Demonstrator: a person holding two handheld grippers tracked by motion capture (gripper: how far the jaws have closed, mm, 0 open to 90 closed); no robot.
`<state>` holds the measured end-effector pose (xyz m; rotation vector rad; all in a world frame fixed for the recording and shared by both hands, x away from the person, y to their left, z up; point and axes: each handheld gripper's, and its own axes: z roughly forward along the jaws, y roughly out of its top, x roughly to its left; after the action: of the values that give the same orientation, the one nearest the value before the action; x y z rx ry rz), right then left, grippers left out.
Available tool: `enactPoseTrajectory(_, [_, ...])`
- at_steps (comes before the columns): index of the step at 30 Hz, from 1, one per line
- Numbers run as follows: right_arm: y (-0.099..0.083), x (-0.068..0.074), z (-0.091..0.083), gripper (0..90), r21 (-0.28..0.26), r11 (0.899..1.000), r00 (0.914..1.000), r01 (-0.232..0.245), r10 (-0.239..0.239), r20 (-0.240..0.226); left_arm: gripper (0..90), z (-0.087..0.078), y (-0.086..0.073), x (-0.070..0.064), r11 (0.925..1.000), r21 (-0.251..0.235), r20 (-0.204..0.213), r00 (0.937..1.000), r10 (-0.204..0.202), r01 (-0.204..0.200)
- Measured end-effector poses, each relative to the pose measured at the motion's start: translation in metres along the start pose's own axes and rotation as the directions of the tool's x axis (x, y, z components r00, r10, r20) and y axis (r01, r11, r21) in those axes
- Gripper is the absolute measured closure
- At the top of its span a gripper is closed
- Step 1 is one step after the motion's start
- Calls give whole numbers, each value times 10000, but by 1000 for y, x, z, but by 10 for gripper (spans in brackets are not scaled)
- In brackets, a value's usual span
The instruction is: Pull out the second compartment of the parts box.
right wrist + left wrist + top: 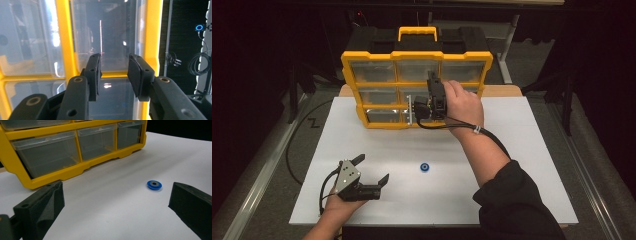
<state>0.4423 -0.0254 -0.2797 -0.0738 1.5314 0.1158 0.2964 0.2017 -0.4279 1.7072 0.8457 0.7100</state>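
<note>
Two grippers are working over a white table top [522,165]. From the high view, the left gripper [376,170] is lying low near the front left of the table in the person's left hand [343,202], its jaws spread wide and holding nothing. A small blue ring-shaped washer [425,167] is sitting flat on the table, just to the right of that gripper and apart from it. The right gripper [413,111] is raised against the face of a yellow drawer organizer [362,97], which is standing upright at the far side of the table with its carry handle [417,32] on top. The right hand [463,106] is holding that gripper at the lower middle drawers, and a black cable [492,140] is trailing back along the forearm.

Left gripper view: both black jaws are standing well apart at the frame edges with bare table between them. The blue washer [154,184] is lying ahead, nearer the right-side jaw, touching neither. The organizer's bottom row of clear drawers [47,155] is rising behind.

Right gripper view: the right gripper [114,72] is facing a clear drawer front [107,37] between two yellow frame bars [152,37]. Its jaws are parted with a narrow gap, and nothing is caught between them. Whether the tips are touching the drawer I cannot tell.
</note>
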Motion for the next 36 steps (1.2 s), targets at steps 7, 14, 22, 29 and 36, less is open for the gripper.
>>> enactPoseTrajectory(7, [4,-8,5,675,13,10000,9999,47,-47,147,6,0,0,0,10000,15,19,10000,16,-16])
enactPoseTrajectory(14, [9,-15,6,692,28,9999,9994,120,-121,336,6,0,0,0,10000,-3,33,10000,5,-5])
enactPoseTrajectory(22, [13,-26,13,731,94,9998,9988,185,-189,441,6,0,0,0,10000,1,33,10000,-7,7])
enactPoseTrajectory(29, [16,-27,14,752,144,9996,9996,252,-254,157,7,0,0,0,10000,3,52,10000,-19,19])
enactPoseTrajectory(36, [16,-24,17,752,268,9988,9986,417,-425,300,7,0,0,0,10000,-4,68,10000,-32,32])
